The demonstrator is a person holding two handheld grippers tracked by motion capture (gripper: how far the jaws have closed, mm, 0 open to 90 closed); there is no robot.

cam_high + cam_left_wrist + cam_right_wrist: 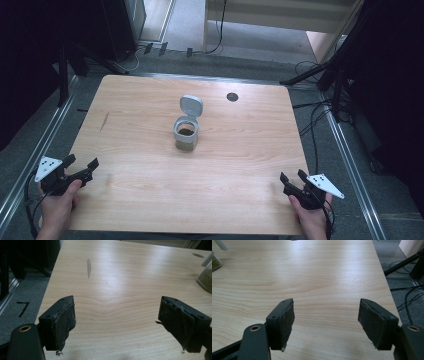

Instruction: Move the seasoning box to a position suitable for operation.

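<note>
Jar (186,134) of greenish-brown granules, standing upright at mid-table, grey flip lid (191,105) tipped open behind its mouth, well apart from both grippers.

At far left, near the table's (150,200) front corner: left gripper (80,166), held in a hand (57,207), jaws spread wide and empty, worn pads (65,322) fraying at the edges in the left gripper view. Ahead of it on the wood, a dark streak (88,268); at the right edge of that same view, just a sliver of the jar's clear wall (206,278).

Centre: open mouth, contents exposed, nothing bracing the base. Likely the main hazard from here: a sideways nudge from either jaw, enough to tip the container and scatter the fill across the wood. Also at risk, the raised lid; a jaw catching it from behind could lever the whole thing forward. Smooth plastic wall and tattered padding, by the look of them, a poor match for a firm hold; a squeeze placed too high might let the body slip or twist.

Beyond, toward the far edge: a small dark round cable port (232,96), clear of any likely path.

At far right, near the opposite front corner: right gripper (291,177), likewise gaping with nothing between its jaws, pads (286,322) similarly scuffed. Loose cables (312,120) on the floor beside the table, a possible snag for the trailing lead on a long reach.
</note>
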